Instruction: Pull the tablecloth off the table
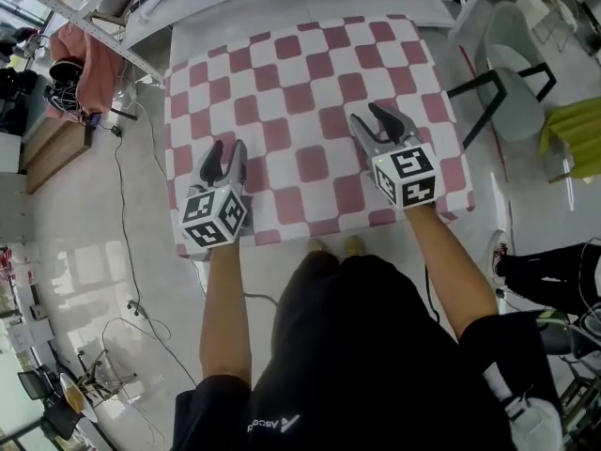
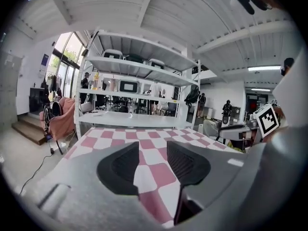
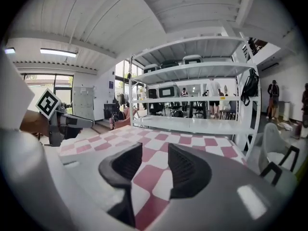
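Workshop interior; pink-and-white checked fabric tablecloth [image 1: 310, 73] stretches away ahead of left gripper [image 1: 223, 151] and right gripper [image 1: 374, 120], both equally near its front hem, jaws parted, gripping nothing

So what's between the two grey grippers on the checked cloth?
Only bare pink-and-white checked tablecloth lies between the left gripper and right gripper, in the head view.

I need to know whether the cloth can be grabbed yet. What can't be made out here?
- Near hem of the pink-and-white checked tablecloth: head view, partly behind the left gripper and the right gripper.
- Whether either gripper touches the cloth: both gripper views show open jaws, contact unclear.
- White shelf contents: too small, gripper views.
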Motion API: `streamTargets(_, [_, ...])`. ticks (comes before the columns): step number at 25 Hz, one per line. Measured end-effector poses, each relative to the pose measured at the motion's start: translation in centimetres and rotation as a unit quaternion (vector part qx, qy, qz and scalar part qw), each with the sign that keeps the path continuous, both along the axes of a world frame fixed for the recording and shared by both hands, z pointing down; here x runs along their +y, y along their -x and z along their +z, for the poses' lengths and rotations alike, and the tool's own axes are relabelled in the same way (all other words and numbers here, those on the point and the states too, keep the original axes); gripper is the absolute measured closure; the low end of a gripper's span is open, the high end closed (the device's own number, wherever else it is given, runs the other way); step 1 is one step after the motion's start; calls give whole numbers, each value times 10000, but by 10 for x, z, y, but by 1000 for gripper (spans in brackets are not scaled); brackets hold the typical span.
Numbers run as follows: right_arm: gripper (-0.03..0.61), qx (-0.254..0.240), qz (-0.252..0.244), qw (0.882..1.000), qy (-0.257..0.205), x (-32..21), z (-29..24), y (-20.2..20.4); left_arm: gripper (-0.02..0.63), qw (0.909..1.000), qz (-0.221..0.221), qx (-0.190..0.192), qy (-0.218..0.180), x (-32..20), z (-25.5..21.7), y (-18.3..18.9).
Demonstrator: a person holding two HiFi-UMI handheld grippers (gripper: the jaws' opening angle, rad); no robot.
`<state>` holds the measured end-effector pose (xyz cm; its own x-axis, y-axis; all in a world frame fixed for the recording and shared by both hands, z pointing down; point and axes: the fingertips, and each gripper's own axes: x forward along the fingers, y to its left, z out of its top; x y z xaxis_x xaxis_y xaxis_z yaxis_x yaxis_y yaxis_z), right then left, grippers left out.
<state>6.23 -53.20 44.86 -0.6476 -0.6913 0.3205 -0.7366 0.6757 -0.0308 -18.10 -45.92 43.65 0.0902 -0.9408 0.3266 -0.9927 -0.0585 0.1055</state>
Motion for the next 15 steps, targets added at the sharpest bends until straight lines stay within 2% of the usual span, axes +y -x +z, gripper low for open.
streamTargets(7, [297, 596, 336, 9943, 819, -22, 61, 9, 371, 9941, -181, -63, 1065, -26, 61, 27])
streamTargets(11, [265, 946, 603, 9835, 1416, -31, 97, 5, 345, 9860, -243, -137, 1644, -35, 90, 40])
streamTargets(15, [258, 1168, 872, 9756, 1643, -42, 115, 0, 340, 9788, -272, -178, 2022, -40, 111, 51])
